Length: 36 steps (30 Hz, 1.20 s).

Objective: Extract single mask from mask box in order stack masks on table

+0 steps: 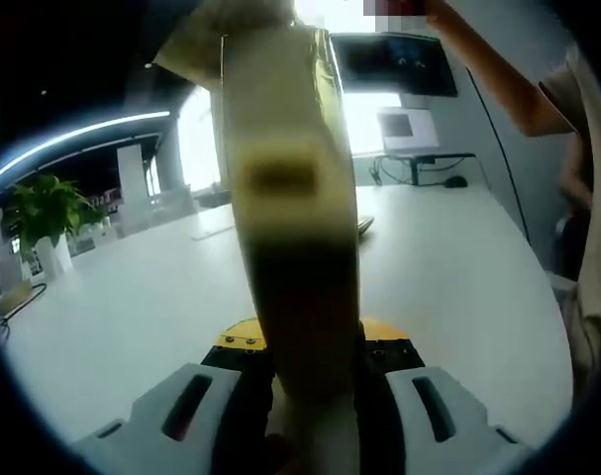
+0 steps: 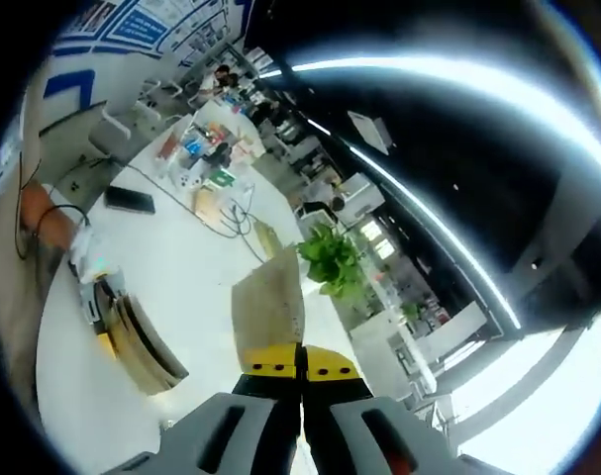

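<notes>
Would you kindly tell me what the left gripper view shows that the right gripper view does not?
Left gripper view: a dark monitor and a person's raised arm. Right gripper view: the right gripper shut on a flat beige mask, and a black phone. Both: the tan cardboard mask box, green potted plant, white table.
</notes>
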Available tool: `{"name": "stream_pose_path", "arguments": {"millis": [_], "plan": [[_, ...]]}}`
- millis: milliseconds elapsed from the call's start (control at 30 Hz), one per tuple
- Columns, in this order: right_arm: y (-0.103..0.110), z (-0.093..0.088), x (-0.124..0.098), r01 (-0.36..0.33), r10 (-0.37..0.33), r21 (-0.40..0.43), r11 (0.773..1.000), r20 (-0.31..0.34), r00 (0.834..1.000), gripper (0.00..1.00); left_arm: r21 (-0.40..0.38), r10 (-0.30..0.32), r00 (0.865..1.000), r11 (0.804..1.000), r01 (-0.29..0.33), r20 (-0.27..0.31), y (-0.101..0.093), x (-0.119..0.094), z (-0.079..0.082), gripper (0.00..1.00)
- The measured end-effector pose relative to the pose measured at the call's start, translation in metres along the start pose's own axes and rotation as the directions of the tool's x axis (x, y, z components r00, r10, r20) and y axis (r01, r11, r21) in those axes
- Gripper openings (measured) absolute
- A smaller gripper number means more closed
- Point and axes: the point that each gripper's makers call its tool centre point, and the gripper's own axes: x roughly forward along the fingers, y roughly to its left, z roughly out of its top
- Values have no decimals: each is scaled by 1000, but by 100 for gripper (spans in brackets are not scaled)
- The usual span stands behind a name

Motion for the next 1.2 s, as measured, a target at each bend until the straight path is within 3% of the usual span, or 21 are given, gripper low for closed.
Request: {"name": "stream_pose_path", "arguments": {"millis": [667,1200], "plan": [[11,-77,5,-5,16,76,997,-144,990,0,-1,-2,1000,1000,2,0,-1,0,0,22],[25,-138,18,-8,26,66,998,-273,962,0,-8,-2,1000,1000,2,-1,1,1,-1,22]]}}
